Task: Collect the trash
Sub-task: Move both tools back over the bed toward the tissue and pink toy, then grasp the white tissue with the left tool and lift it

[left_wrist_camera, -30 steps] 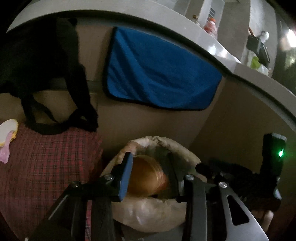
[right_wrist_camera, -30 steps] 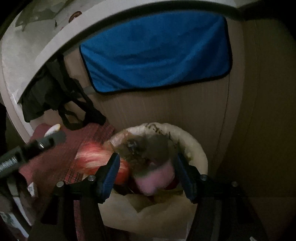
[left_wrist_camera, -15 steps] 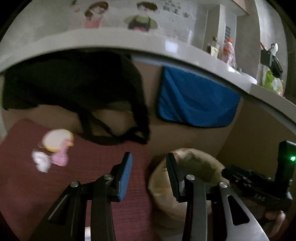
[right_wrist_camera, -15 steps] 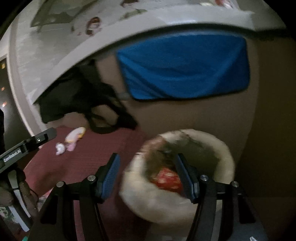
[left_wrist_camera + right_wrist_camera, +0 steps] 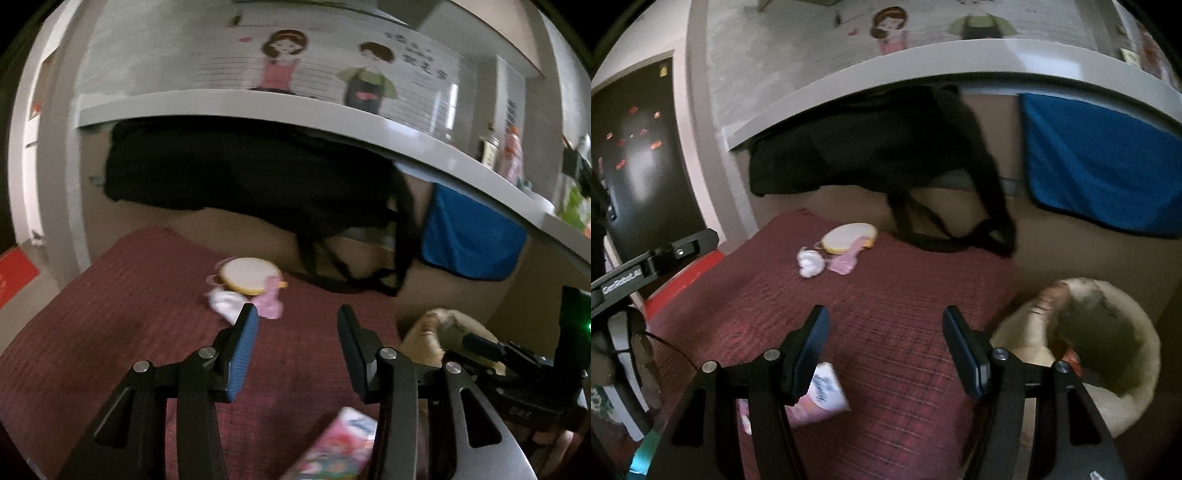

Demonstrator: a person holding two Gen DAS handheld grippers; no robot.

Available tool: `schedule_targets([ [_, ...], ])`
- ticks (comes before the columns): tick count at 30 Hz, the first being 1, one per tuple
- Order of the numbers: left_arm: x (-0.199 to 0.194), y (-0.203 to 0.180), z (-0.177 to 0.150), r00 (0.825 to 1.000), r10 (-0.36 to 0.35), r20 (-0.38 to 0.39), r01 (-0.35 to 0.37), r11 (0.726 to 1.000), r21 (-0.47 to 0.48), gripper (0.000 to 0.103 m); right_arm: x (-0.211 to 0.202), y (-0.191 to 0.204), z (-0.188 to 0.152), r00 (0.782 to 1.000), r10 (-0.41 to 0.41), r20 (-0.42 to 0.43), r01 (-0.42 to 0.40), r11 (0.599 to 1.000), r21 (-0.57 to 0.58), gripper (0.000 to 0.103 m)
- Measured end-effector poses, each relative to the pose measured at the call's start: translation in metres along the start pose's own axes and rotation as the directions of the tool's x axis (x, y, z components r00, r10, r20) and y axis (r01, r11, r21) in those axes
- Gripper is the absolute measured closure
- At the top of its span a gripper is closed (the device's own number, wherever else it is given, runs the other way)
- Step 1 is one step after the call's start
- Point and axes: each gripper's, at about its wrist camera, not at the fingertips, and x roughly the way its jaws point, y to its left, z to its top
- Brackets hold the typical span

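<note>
Both claws are spread, with nothing between their pads. The left claw (image 5: 295, 332) is opening wider as it hangs over a dark red checked cloth (image 5: 129, 314). Only cloth shows in its gap. Just below it and a bit to its right, at the lower edge of the view, lies a pink printed packet (image 5: 332, 450), flat on the cloth. Beyond its left pad sit three small things close together: a round white and yellow thing (image 5: 245, 275), a pink piece (image 5: 271, 301) and a white crumpled scrap (image 5: 225, 304). To its right is the trash bin (image 5: 428, 332), lined with a pale bag, partly hidden by the other tool.

The right claw (image 5: 884, 339) hangs over the same cloth, jaws apart and empty. Under its left finger (image 5: 809, 343) lies a pink and white packet (image 5: 823, 400), partly hidden. The bin (image 5: 1123, 354) is just to its right, off the edge of the cloth, with dark trash inside. Far ahead of both claws a black bag (image 5: 886, 147) hangs from a white shelf (image 5: 997, 55), its straps touching the cloth. A blue towel (image 5: 1100, 170) hangs to the right of the bag. Everything is a bit blurry.
</note>
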Motion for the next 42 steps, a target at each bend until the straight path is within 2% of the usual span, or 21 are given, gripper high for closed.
schedule_targets([
  [5,0.020,0.042,-0.003,0.999,-0.037,0.021,0.038,0.998,-0.052,0.049,0.020,0.019,-0.001,0.999,0.041,0.032,-0.041,0.999,0.007,0.042],
  [10,0.080,0.061,-0.007,0.994,-0.035,-0.106,0.030,0.998,-0.053,0.045,0.047,0.021,-0.003,0.998,0.063,0.000,-0.063,0.997,0.035,0.042],
  [14,0.132,0.069,-0.009,0.988,0.020,-0.156,-0.034,0.995,-0.090,0.045,0.065,0.012,-0.009,0.998,0.063,-0.025,-0.061,0.995,0.073,0.042],
  [16,0.160,0.069,-0.013,0.979,0.030,-0.201,-0.050,0.994,-0.094,0.045,0.074,0.004,-0.012,0.997,0.062,-0.042,-0.057,0.993,0.102,0.042],
  [20,0.203,0.064,-0.018,0.950,0.062,-0.307,-0.105,0.987,-0.123,0.045,0.084,-0.010,-0.021,0.995,0.067,-0.068,-0.056,0.986,0.159,0.042],
  [22,0.208,0.061,-0.017,0.947,0.085,-0.310,-0.128,0.984,-0.120,0.047,0.088,-0.012,-0.024,0.995,0.063,-0.078,-0.049,0.985,0.167,0.042],
  [23,0.211,0.058,-0.016,0.943,0.105,-0.316,-0.146,0.983,-0.108,0.055,0.090,-0.013,-0.025,0.994,0.062,-0.085,-0.047,0.984,0.171,0.042],
  [24,0.214,0.056,-0.017,0.939,0.110,-0.326,-0.149,0.984,-0.099,0.070,0.091,-0.013,-0.026,0.994,0.064,-0.089,-0.048,0.983,0.175,0.042],
  [25,0.217,0.055,-0.017,0.935,0.114,-0.336,-0.153,0.984,-0.091,0.078,0.093,-0.013,-0.027,0.993,0.067,-0.093,-0.050,0.983,0.178,0.042],
  [26,0.219,0.055,-0.018,0.931,0.121,-0.345,-0.159,0.984,-0.085,0.089,0.093,-0.013,-0.027,0.993,0.069,-0.094,-0.051,0.983,0.178,0.042],
  [27,0.219,0.055,-0.019,0.930,0.121,-0.347,-0.158,0.984,-0.081,0.094,0.093,-0.012,-0.026,0.993,0.069,-0.094,-0.052,0.983,0.175,0.042],
  [29,0.214,0.054,-0.019,0.938,0.112,-0.329,-0.145,0.986,-0.077,0.098,0.091,-0.007,-0.025,0.994,0.066,-0.091,-0.051,0.986,0.161,0.042],
  [35,0.168,0.063,-0.011,0.964,0.063,-0.257,-0.087,0.993,-0.082,0.099,0.086,0.010,-0.012,0.995,0.062,-0.081,-0.052,0.992,0.116,0.042],
  [42,0.073,0.108,0.006,0.987,0.067,-0.144,-0.080,0.993,-0.088,0.099,0.104,0.051,0.017,0.992,0.079,-0.100,-0.074,0.996,0.047,0.042],
])
